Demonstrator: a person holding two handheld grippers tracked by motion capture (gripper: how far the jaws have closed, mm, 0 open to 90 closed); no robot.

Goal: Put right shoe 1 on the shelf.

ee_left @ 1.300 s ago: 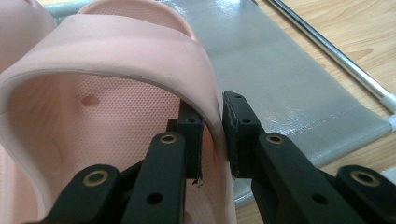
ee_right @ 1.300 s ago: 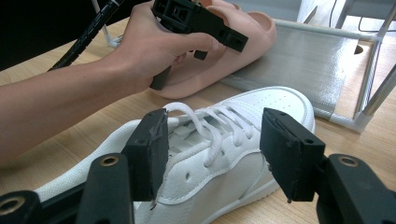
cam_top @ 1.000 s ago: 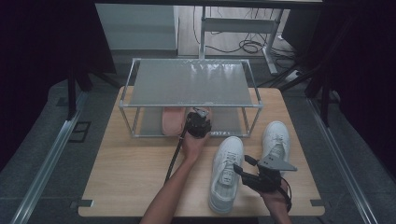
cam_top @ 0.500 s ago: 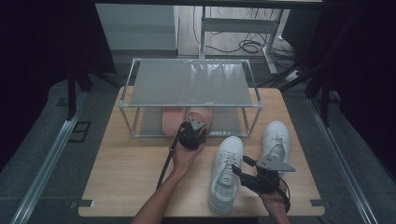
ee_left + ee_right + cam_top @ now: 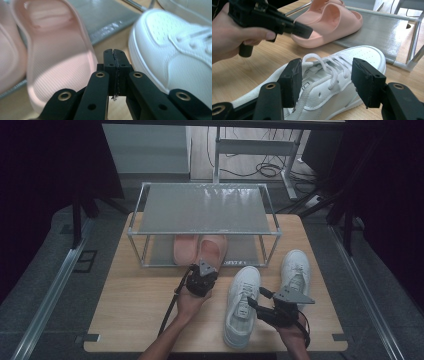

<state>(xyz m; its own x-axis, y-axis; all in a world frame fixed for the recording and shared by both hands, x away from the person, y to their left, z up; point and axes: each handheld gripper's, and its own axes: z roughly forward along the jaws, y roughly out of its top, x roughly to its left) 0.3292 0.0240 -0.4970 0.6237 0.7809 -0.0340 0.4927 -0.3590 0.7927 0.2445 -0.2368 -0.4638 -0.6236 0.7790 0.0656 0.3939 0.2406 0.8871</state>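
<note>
High view: 2 pink slippers (image 5: 200, 251) sit side by side on the lower shelf of a wire rack (image 5: 204, 209), heels poking out toward the person. The left gripper (image 5: 201, 279) sits just in front of the right-hand slipper's heel, apart from it. 2 white sneakers lie on the wooden table (image 5: 130, 305) — the near sneaker (image 5: 242, 304) beside the left hand, the far sneaker (image 5: 294, 272) toward the right edge. The right gripper (image 5: 260, 309) is level with the near sneaker's laced middle.

Left gripper view: the jaws are pressed together with nothing between them; they have just been closing, on empty air. The slipper's heel (image 5: 55, 62) lies to their left, the sneaker's perforated toe (image 5: 172, 47) to their right.

Right gripper view: the jaws stand wide apart, 1 on each side of the sneaker's lace area (image 5: 329, 75), pads not pressing. The left gripper (image 5: 302, 29) shows beyond, closed, next to the slipper (image 5: 329, 22).

Handling, as a judgement — the sneaker looks light but bulky, with a stiff sole and a softer upper that would give under the pads. The laces are loose and would slip; the firmer hold is across the 2 side walls at mid-foot or the padded collar. The foam-like slipper should be very light, squashy and a bit grippy; its thick heel rim suits a pinch.
</note>
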